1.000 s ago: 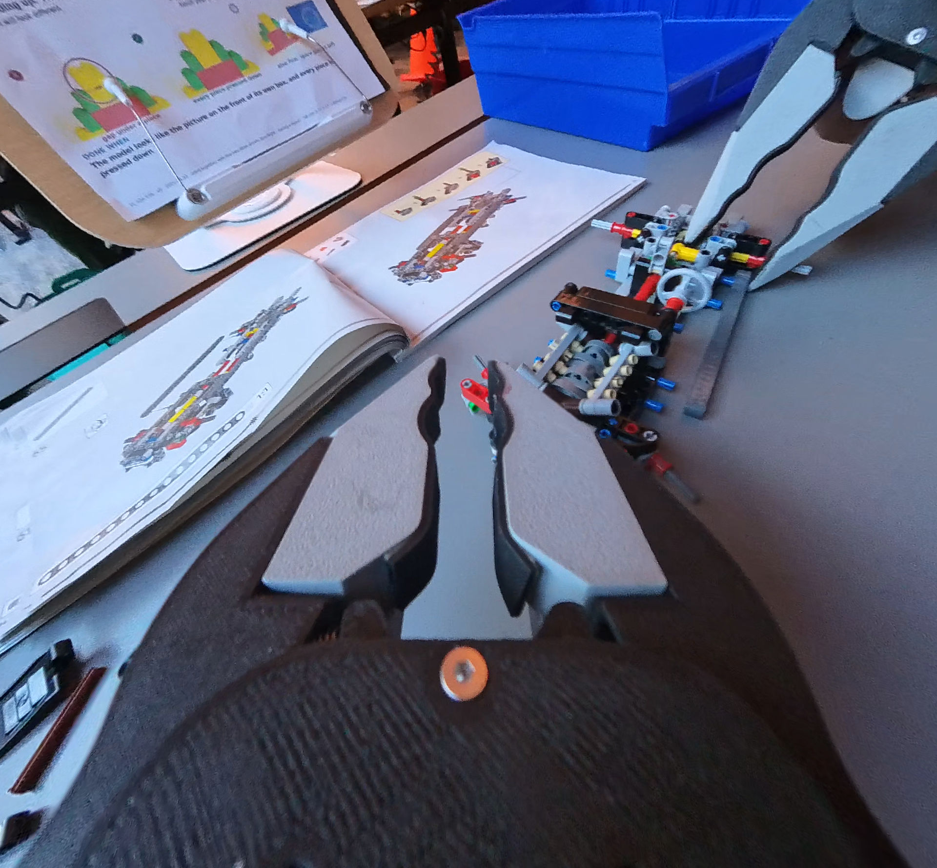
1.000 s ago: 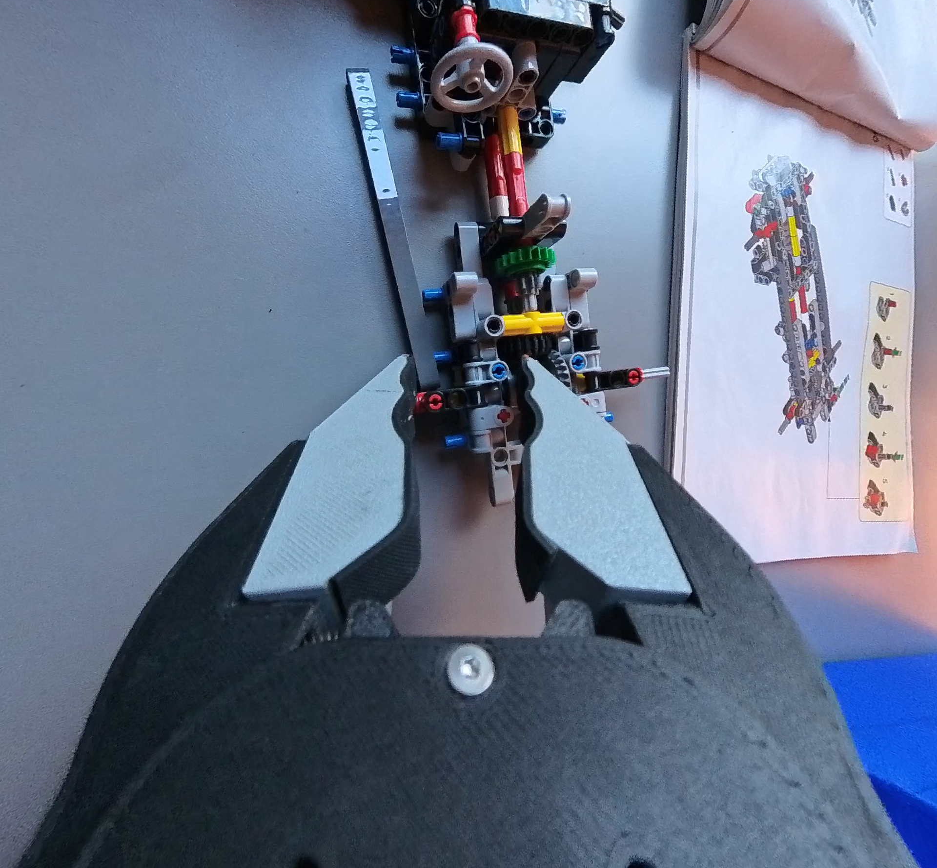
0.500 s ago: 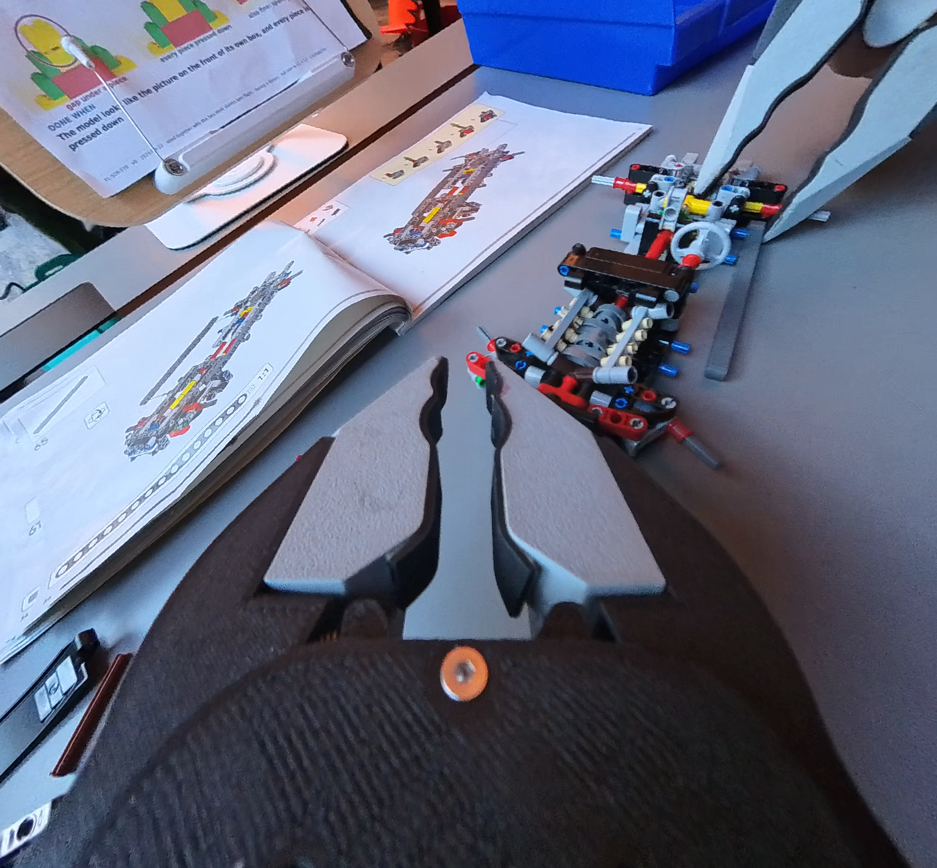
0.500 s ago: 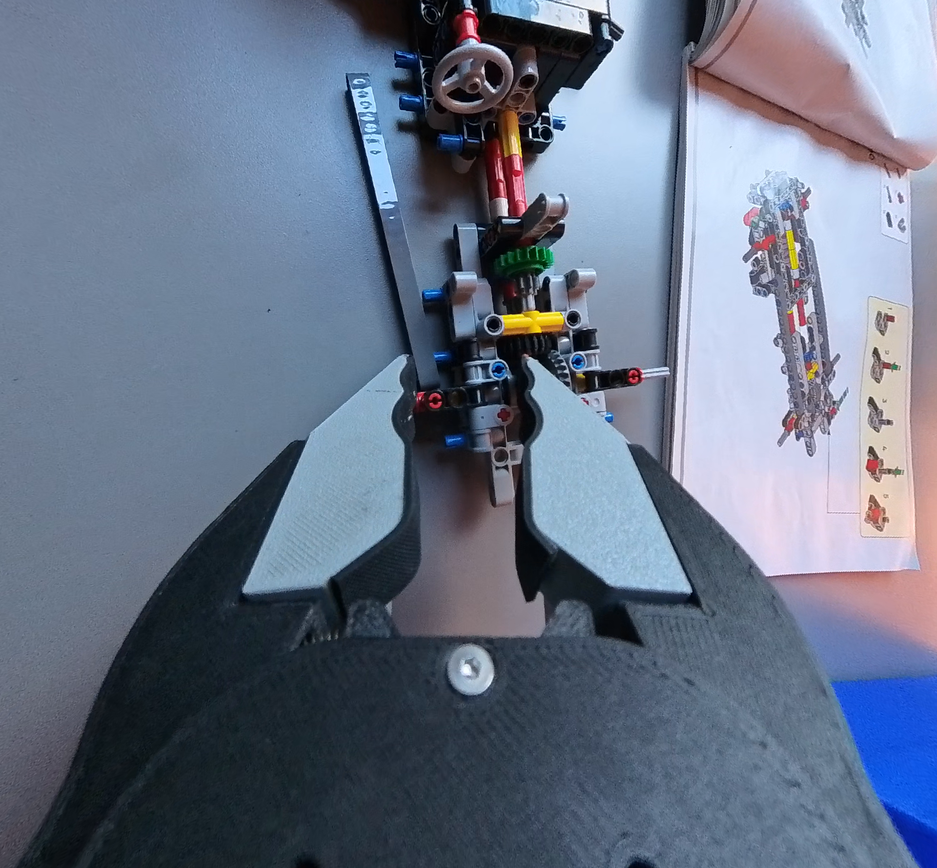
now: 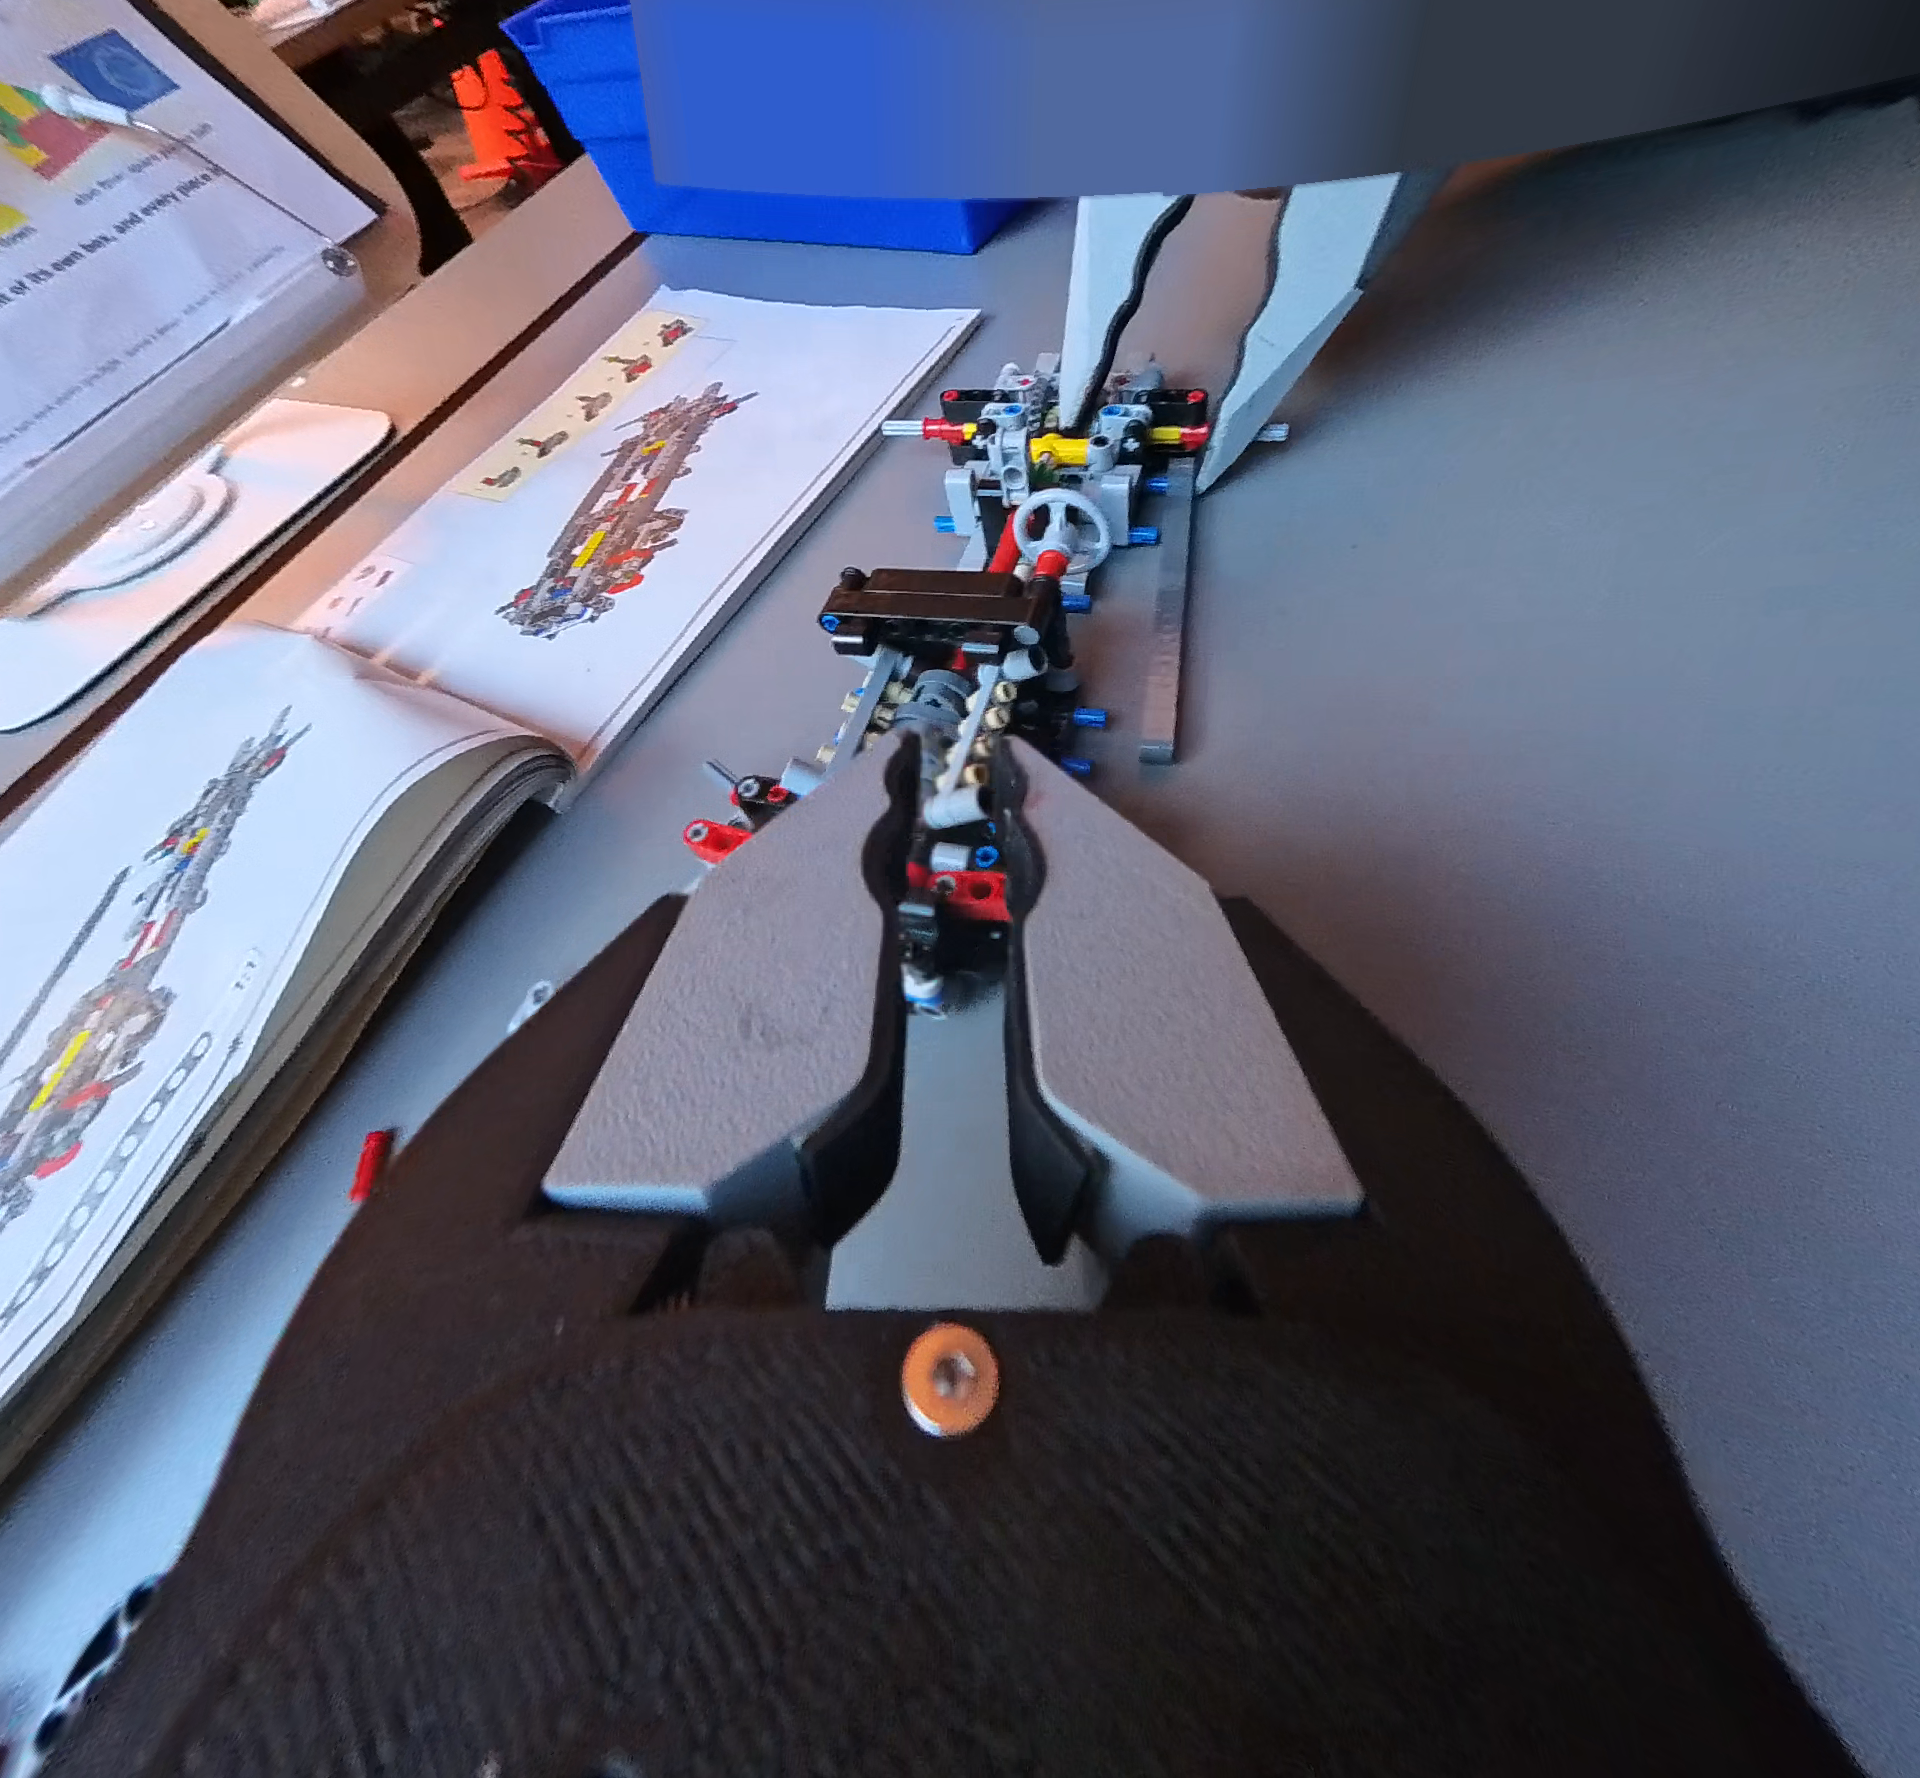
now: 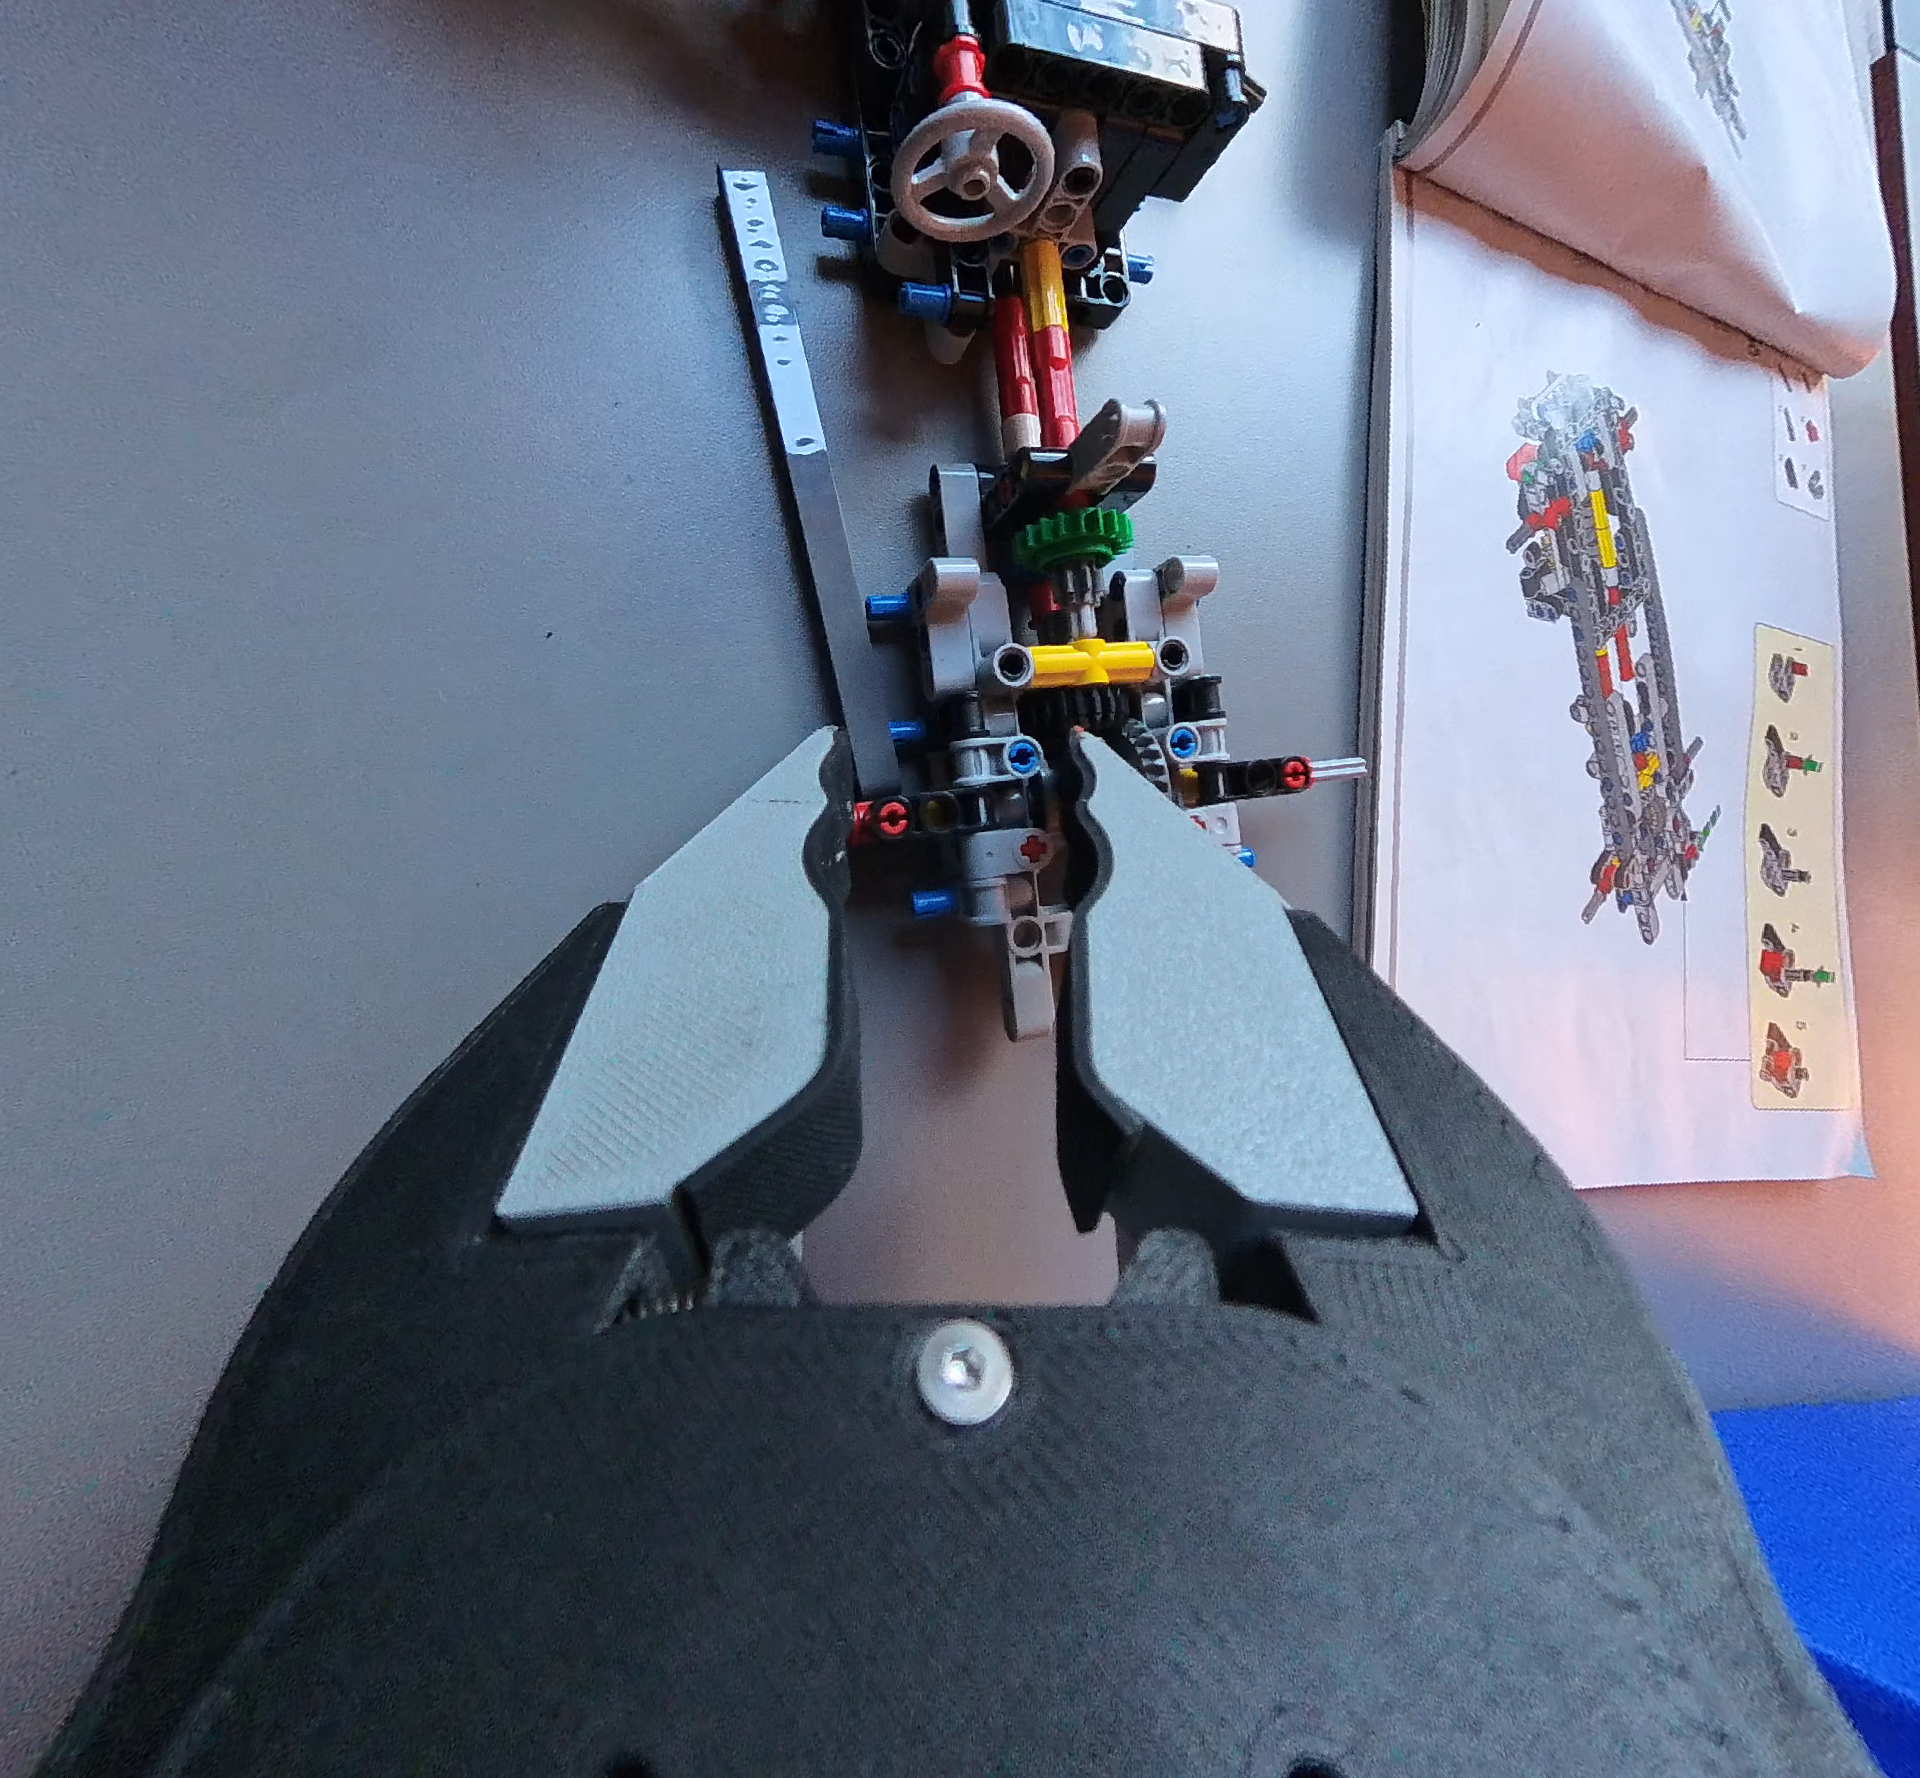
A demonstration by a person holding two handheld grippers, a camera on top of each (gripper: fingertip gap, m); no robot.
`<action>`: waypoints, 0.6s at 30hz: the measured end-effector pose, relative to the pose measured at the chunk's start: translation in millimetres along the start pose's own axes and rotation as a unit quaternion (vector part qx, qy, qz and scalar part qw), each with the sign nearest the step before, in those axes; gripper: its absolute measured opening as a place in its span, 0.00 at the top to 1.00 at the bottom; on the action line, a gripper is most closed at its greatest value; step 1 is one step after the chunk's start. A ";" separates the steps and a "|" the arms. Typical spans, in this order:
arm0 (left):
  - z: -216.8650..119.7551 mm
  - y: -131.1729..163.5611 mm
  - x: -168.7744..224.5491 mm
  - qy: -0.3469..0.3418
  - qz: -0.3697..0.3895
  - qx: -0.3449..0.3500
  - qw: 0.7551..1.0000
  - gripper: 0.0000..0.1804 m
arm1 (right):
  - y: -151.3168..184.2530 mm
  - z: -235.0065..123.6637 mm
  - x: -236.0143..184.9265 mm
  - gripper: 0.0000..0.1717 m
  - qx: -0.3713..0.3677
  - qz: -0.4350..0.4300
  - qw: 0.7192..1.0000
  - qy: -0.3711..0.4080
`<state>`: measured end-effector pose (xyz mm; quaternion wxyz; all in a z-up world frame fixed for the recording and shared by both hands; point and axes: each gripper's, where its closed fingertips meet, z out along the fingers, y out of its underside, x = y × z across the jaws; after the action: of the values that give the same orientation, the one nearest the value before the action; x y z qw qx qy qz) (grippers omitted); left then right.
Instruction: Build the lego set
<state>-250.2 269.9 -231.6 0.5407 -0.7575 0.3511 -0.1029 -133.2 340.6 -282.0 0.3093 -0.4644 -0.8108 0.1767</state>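
A long lego chassis [image 5: 945, 601] with a grey steering wheel [image 5: 1060, 528] lies on the grey table, running away from my left gripper. My left gripper [image 5: 961, 752] is over its near end. Its jaws stand narrowly apart and red, black and grey parts show in the gap. I see no pad pressing on them. My right gripper [image 6: 956, 741] is shut on the chassis's other end [image 6: 1091, 658], its pads against a black cross beam and a grey block. The right gripper also shows in the left wrist view [image 5: 1138, 450]. A long loose grey beam [image 6: 800, 440] lies beside the chassis.
An open instruction booklet [image 5: 675, 481] lies left of the chassis and shows at the right of the right wrist view [image 6: 1610, 585]. A blue bin [image 5: 582, 97] stands behind. A sheet on a stand [image 5: 125, 222] is at far left. A small red piece [image 5: 369, 1162] lies by the booklet. Left tips to right tips: about 15 centimetres.
My left gripper has moved right and forward, from beside the chassis's near end to over it, its jaws narrowing slightly. The right gripper has stayed shut on the far end.
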 end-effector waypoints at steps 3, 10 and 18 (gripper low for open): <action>-1.5 1.2 -6.7 -0.015 -0.005 0.000 1.000 0.93 | -0.5 0.0 0.2 0.79 0.005 -0.003 1.000 0.003; -3.9 4.3 -17.0 -0.033 -0.018 -0.002 0.999 0.92 | -4.2 -0.3 -1.4 0.79 0.011 -0.035 0.999 0.018; -2.4 7.2 -19.4 -0.029 -0.029 -0.010 0.999 0.89 | -7.0 -0.6 -2.1 0.75 0.018 -0.037 0.999 0.020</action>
<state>-268.7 279.3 -232.8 0.5398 -0.7754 0.3140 -0.0934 -136.5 335.2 -278.3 0.3403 -0.4321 -0.8176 0.1701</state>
